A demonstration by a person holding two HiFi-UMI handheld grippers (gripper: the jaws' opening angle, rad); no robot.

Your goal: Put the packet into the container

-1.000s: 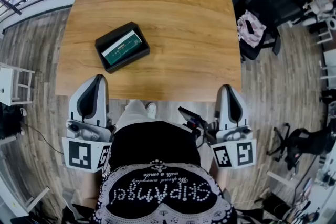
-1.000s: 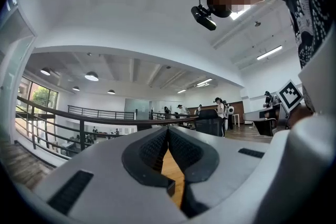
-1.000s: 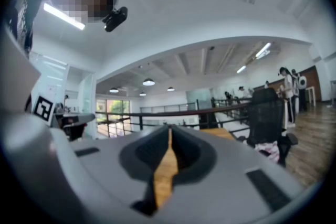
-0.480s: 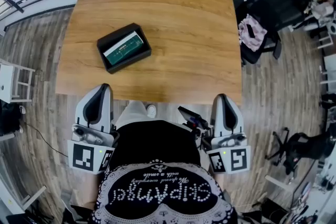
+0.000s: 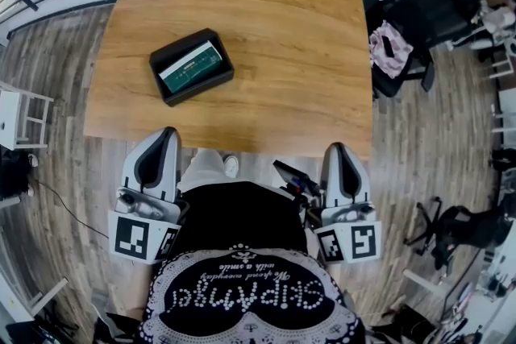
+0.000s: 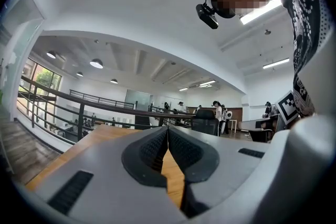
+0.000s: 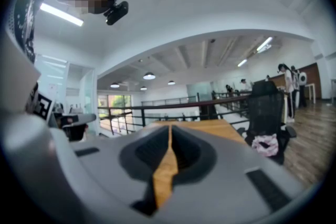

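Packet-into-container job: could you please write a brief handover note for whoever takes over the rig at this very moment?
Left tongs: shut, nothing between the jaws, held low by the person's waist at the near edge of the table.
Right tongs: shut, empty, held likewise on the other side.
Things: the green and white packet lies flat inside the black container, which sits on the table left of centre.
Done: the packet is in the container.
Left: nothing visible; the job looks complete, and neither tongs touches anything.
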